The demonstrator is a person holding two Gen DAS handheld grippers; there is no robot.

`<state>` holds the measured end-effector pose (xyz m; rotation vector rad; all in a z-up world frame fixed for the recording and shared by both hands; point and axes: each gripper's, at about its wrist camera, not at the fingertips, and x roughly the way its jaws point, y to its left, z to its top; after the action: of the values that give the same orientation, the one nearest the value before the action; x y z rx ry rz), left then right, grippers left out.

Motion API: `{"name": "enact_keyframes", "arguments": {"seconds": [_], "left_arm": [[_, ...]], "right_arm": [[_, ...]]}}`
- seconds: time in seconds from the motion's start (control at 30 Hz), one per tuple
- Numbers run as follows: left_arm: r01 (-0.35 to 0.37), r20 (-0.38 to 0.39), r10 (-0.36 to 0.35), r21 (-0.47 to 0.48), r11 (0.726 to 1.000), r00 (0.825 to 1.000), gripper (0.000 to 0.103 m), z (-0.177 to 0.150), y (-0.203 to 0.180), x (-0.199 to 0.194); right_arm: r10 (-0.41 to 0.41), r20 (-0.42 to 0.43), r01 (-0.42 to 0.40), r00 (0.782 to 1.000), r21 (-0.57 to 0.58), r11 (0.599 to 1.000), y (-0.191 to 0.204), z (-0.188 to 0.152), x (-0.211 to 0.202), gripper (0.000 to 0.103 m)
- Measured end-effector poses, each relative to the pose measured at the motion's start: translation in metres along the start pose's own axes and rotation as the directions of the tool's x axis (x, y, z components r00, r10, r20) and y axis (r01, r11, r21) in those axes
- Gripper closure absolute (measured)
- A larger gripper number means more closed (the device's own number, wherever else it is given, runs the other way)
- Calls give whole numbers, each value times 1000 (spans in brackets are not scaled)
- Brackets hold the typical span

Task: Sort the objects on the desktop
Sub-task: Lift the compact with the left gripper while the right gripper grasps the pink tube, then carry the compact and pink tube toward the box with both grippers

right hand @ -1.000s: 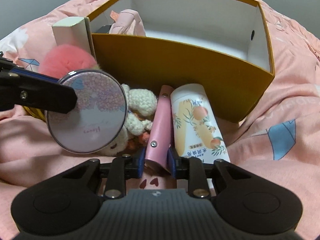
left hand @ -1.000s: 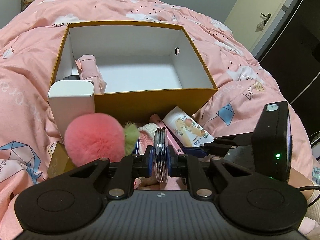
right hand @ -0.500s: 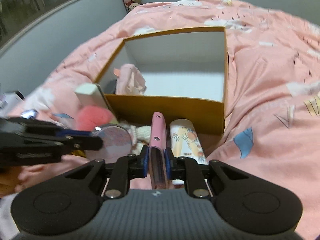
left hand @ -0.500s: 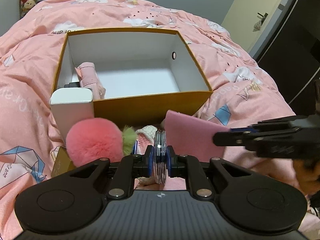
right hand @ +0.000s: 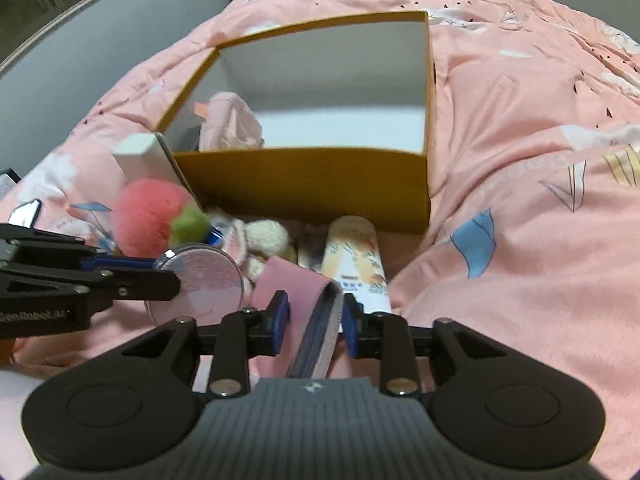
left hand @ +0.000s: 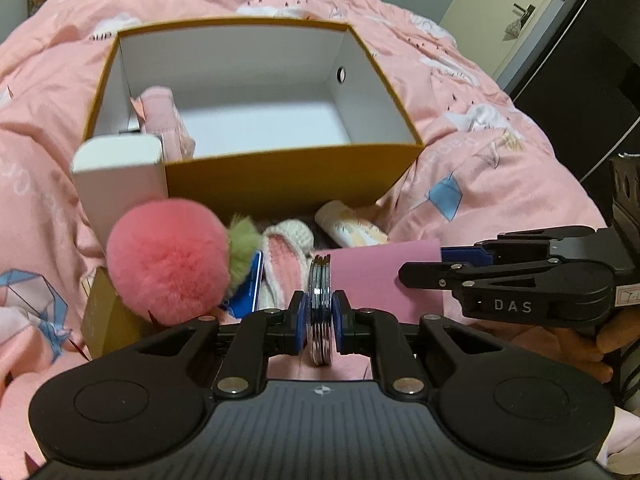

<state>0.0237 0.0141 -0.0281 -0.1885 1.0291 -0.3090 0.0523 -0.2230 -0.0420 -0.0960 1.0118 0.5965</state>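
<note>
The left claw [left hand: 320, 318] is clenched on a round compact [left hand: 320, 308], gripped edge-on so the disc stands upright between the pads. That is a thin, slick rim to hold; I judge that any twist of the wrist could let it pivot or squirt out onto the bed.

The right claw [right hand: 316, 318] has a pink case [right hand: 304, 312] between its pads, and its jaws have just been opening. In the right wrist view the case sits skewed, its zipper edge turned toward the camera. The right pad seems to touch that edge, while the left pad looks just clear of the flat face, so the hold looks loose at best. The likeliest failure is the case sliding or tipping out before it gets over the box [right hand: 304, 184]. In the left wrist view the case hangs just beside the compact, so the two held things could knock together if either hand drifts inward.

Just beyond the claws, a tube [right hand: 354, 256], a knitted toy [right hand: 266, 238] and a pink pompom [left hand: 168, 264] lie crowded against the box's near wall on the soft quilt [right hand: 520, 200]. A dropped item would land among them and be awkward to regrip.

The box is open and mostly empty, with a pink pouch [left hand: 164, 120] in its left corner. Its near wall stands tall; a low carry could catch the rim and shove the box across the quilt.
</note>
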Motion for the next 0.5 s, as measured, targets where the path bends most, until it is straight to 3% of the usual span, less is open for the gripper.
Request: {"name": "enact_keyframes", "arguments": {"seconds": [0.13,0.27,0.5], "left_arm": [[-2,-21,2,-1,1000,1000,88,-2,0,5],[0,-19,0,1,1000,1000,88,-2,0,6],[3,-29,-3,-15,1000,1000,88,-3,2,9]], "right_arm": [[48,-23,-47,999,64,997,-8,-6,10,63],[58,-9,-58,998,57,997,-2,-15,10,62],[122,27,-124,992,137,983,-11,-21,-1,82]]}}
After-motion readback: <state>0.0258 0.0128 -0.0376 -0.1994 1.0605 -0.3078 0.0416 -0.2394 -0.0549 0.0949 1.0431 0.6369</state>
